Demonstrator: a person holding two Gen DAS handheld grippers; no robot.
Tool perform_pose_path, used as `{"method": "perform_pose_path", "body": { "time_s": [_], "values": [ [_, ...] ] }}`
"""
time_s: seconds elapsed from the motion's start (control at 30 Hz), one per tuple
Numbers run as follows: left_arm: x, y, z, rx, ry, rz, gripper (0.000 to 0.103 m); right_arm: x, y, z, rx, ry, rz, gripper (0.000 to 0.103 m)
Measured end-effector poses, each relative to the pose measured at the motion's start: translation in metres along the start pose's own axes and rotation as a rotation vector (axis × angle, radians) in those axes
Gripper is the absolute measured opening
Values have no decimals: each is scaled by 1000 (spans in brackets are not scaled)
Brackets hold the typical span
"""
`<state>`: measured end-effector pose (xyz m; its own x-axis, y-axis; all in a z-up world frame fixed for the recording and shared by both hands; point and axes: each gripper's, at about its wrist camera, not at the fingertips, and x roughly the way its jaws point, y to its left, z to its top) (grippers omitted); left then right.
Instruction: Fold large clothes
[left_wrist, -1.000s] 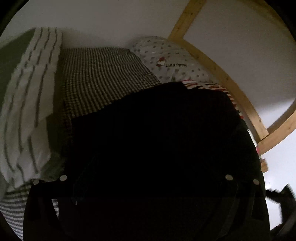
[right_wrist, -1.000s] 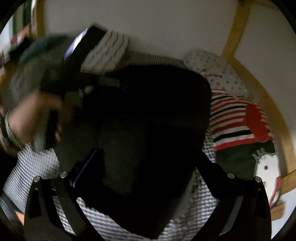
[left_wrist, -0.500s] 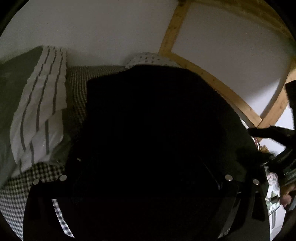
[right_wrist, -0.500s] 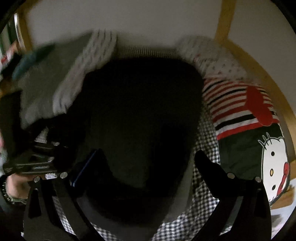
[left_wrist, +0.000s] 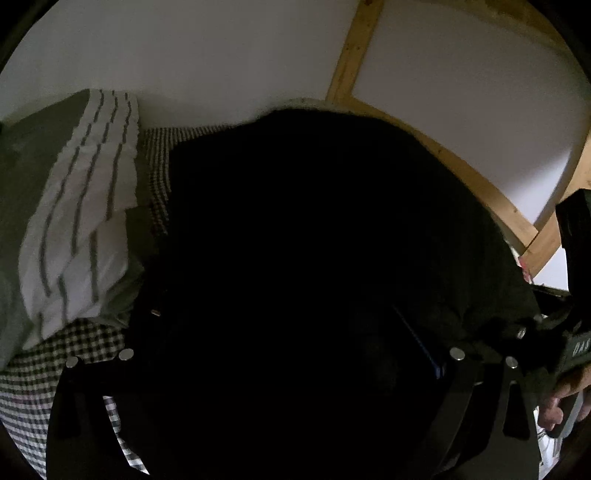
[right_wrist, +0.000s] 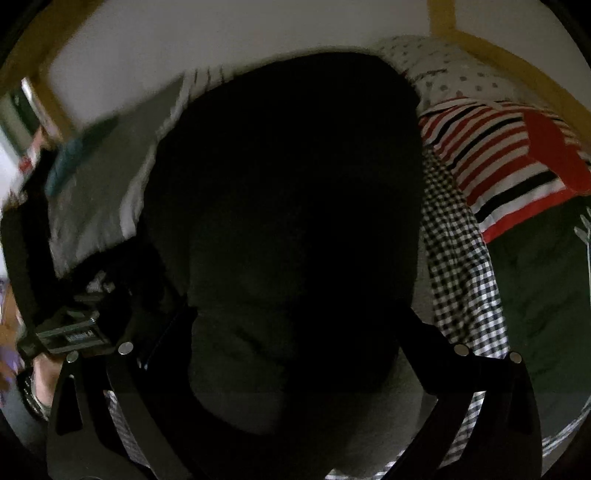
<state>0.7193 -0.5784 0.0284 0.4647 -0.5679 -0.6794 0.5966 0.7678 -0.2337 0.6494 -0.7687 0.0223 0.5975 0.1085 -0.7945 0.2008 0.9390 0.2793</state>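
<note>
Tools' (right_wrist: 291, 314) grip state unreadable, black garment (left_wrist: 314, 258) covering; striped red cushion (right_wrist: 498, 155) only right view.

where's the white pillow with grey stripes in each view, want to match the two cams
Left wrist view: the striped pillow fills the left side, beside the black garment.
Right wrist view: only a blurred strip of it shows at upper centre-left, above the garment's top edge.
Shared landmark: the checked bedsheet under the garment, and the wooden bed frame against the white wall.
</note>
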Motion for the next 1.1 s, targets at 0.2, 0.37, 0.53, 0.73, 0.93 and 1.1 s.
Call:
{"method": "perform_pose_path", "body": {
  "time_s": [0.2,0.37,0.53,0.73,0.93,1.1],
  "values": [
    [-83,-4,-27,-19,-7,44,98,-96,33,-43,3,-232,-197,100],
    [-142,-18,-90,33,-3,123,98,-122,76,-106,-27,-183,-302,100],
    [-192,-32,-170,63,25,174,98,-138,120,-188,-86,-162,-355,100],
    [-244,-45,-237,62,52,201,98,-171,144,-279,-101,-174,-374,100],
    [-296,-65,-288,60,19,211,98,-208,154,-347,-117,-194,-380,100],
    [-327,-92,-320,91,5,206,98,-232,161,-387,-136,-213,-408,100]
  ]
}}
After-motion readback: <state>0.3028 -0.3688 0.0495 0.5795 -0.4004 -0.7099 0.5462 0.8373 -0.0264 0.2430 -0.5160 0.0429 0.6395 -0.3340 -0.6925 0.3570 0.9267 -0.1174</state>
